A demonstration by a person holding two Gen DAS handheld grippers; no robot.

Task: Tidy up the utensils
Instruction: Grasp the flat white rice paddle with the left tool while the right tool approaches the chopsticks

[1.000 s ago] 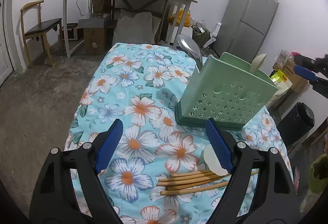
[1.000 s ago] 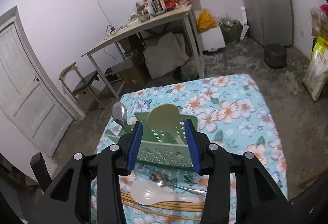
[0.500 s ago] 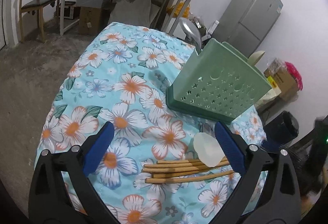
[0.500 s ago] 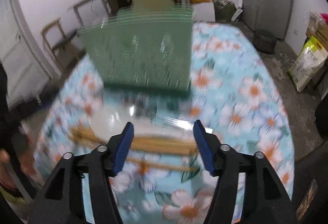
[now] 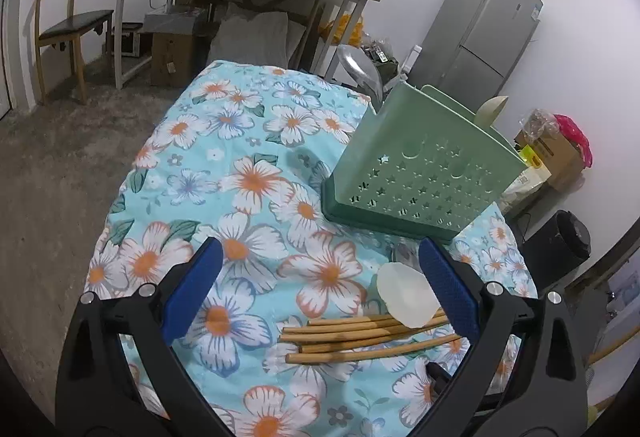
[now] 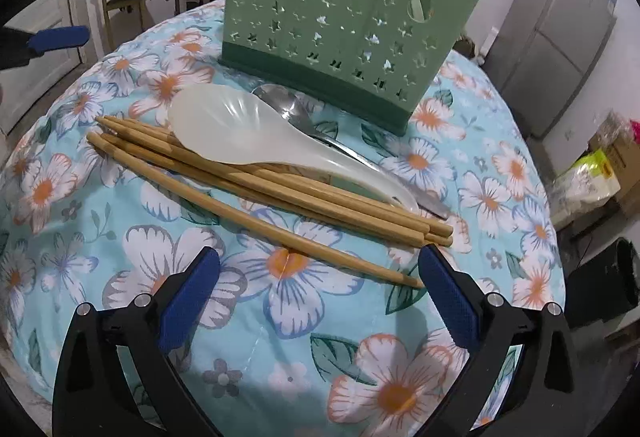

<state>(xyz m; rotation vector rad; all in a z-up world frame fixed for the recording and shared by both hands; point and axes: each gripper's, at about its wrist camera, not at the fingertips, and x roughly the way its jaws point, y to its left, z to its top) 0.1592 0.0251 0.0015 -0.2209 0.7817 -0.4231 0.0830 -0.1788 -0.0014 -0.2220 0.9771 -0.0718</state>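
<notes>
Opening wide, the right hand-held gripper (image 6: 318, 281) holds nothing above chopsticks (image 6: 256, 181).

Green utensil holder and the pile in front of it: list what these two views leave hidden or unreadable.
- Green holder: its inside; both views show only perforated walls.
- Metal spoon, right wrist view: largely under the white rice paddle; in the left wrist view barely visible.
- Chopsticks: exact count unclear, since they overlap and the paddle covers some.
- Utensils standing in the holder: only tops show.
</notes>
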